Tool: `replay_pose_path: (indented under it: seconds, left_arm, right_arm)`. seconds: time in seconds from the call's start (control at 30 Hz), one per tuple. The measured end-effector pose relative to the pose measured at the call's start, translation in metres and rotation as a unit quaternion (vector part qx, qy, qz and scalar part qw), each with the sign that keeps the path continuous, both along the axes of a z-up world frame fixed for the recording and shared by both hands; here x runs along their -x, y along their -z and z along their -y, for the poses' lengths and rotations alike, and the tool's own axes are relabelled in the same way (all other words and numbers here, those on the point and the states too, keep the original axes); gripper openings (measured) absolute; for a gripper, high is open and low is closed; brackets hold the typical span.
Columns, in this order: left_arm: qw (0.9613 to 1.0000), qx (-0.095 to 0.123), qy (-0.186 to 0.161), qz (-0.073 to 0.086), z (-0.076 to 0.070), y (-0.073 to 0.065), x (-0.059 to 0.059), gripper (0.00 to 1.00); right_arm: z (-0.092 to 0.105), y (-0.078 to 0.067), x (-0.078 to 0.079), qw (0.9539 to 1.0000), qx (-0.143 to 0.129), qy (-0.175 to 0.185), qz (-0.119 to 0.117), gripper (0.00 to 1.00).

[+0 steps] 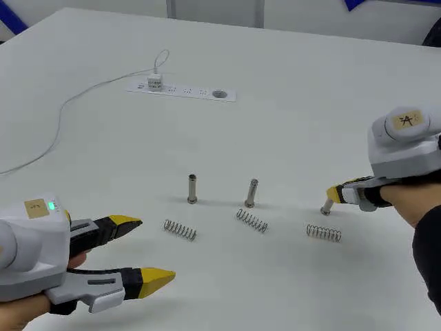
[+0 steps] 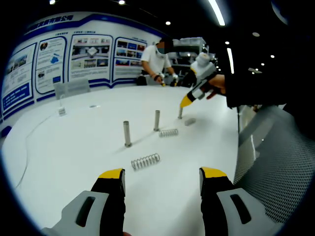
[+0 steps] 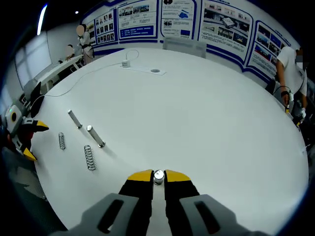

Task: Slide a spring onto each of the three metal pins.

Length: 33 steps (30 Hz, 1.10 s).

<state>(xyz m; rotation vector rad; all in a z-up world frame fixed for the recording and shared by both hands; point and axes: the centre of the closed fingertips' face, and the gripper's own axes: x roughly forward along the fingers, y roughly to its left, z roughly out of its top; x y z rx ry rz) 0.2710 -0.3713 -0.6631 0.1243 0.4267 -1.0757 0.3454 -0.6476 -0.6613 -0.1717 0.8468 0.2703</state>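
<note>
Three metal pins stand in a row on the white table: the left pin (image 1: 192, 188), the middle pin (image 1: 251, 193) and the right pin (image 1: 326, 205). In front of each lies a spring: left spring (image 1: 180, 229), middle spring (image 1: 251, 221), right spring (image 1: 323, 233). My right gripper (image 1: 335, 195) is shut on the right pin, whose round top (image 3: 158, 177) sits between the yellow tips. My left gripper (image 1: 151, 249) hangs open and empty at the near left, short of the left spring (image 2: 145, 161) and left pin (image 2: 127, 133).
A white power strip (image 1: 182, 89) with a plug and a cable trailing left lies at the back of the table. The table's edge and a grey mesh panel (image 2: 275, 152) lie to the right in the left gripper view. A person (image 2: 155, 61) stands far behind.
</note>
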Motion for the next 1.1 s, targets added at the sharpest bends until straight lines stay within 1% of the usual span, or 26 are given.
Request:
replay_pose_path:
  seconds: [0.37, 0.63, 0.73, 0.83, 0.93, 1.1]
  left_arm:
    - [1.0, -0.001, 0.002, 0.002, 0.0, -0.001, 0.0, 0.62]
    - [1.0, -0.003, 0.003, 0.005, 0.001, -0.004, 0.001, 0.62]
    - [1.0, -0.003, 0.003, 0.006, 0.001, -0.005, 0.002, 0.62]
    - [1.0, -0.003, 0.003, 0.007, 0.001, -0.006, 0.002, 0.62]
    - [1.0, -0.002, 0.002, 0.007, 0.001, -0.006, 0.001, 0.62]
    - [1.0, 0.0, 0.002, 0.007, 0.002, -0.006, 0.002, 0.62]
  right_arm:
    - [0.001, -0.007, -0.001, 0.9999, 0.003, -0.005, 0.013, 0.12]
    - [0.0, -0.014, 0.0, 0.9996, 0.001, -0.009, 0.025, 0.15]
    - [-0.001, -0.019, 0.002, 0.9994, -0.002, -0.01, 0.033, 0.16]
    - [-0.002, -0.025, 0.004, 0.9989, -0.011, -0.012, 0.043, 0.16]
    - [-0.001, -0.028, 0.009, 0.9986, -0.011, -0.016, 0.049, 0.16]
    - [0.0, -0.029, 0.019, 0.9981, -0.007, -0.029, 0.053, 0.16]
